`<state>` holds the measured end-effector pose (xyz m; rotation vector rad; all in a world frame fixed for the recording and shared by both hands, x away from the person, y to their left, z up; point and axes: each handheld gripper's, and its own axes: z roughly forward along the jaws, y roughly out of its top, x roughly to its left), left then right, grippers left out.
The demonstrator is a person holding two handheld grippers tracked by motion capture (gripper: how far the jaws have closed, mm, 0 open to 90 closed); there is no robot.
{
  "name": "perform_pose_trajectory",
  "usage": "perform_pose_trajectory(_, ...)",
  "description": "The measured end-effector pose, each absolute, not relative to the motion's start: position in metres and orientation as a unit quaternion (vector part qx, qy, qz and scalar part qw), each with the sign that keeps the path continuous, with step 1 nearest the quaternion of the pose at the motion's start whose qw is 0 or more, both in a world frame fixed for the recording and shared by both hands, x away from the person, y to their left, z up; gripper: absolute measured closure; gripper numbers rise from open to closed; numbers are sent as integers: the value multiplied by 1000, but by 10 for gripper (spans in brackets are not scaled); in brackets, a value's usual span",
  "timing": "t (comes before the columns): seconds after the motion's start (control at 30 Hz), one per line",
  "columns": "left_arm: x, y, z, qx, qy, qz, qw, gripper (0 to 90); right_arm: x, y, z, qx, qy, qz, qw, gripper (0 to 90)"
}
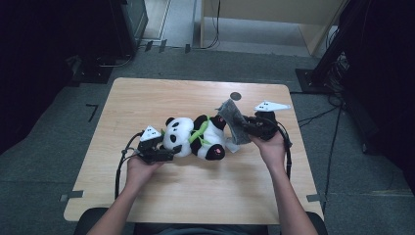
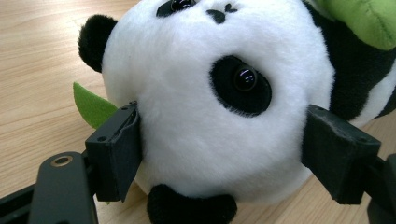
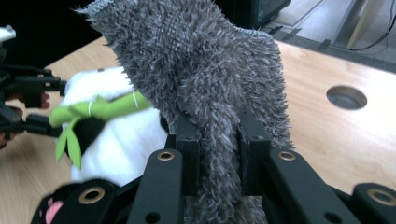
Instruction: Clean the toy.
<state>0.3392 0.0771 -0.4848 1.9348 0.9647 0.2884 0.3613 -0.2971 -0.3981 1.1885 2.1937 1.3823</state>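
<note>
The plush panda (image 1: 195, 137) lies on its side near the middle of the wooden table (image 1: 147, 98), its white head toward the person's left and its black legs toward the right.

The left gripper (image 1: 169, 155) sits at the head end of the panda. In the left gripper view its jaws stand wide, one on each side of the round white head (image 2: 210, 107), and both black pads press into the fur, so the head is clamped between them. A green felt leaf (image 2: 91, 105) pokes out beside the head, just behind the left-hand jaw.

The right gripper (image 1: 247, 126) is on the far side of the panda from the left one, close to its legs. Its jaws are nearly closed and pinch a shaggy grey cloth (image 3: 205, 93), which rises in a fold above them. In the high view the cloth (image 1: 232, 120) stands just beside the panda's legs, lifted off the table, with its lower edge hanging near the panda's foot.
</note>
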Motion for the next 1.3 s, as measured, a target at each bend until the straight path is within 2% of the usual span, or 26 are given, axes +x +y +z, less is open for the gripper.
perform_pose_trajectory(0.3,333,75,-484,790,390,127,456,196,375,-269,-394,385,773,486,132,743)
perform_pose_trajectory(0.37,333,75,-485,787,393,127,458,198,378,-259,-398,376,783,477,136,697)
perform_pose_trajectory(0.5,334,75,-486,784,397,125,461,202,381,-256,-404,377,784,475,130,698)
perform_pose_trajectory(0.63,335,74,-486,781,402,124,462,211,383,-261,-407,381,785,471,128,739)
perform_pose_trajectory(1.3,339,77,-484,782,397,112,468,192,375,-293,-431,429,776,446,118,747)
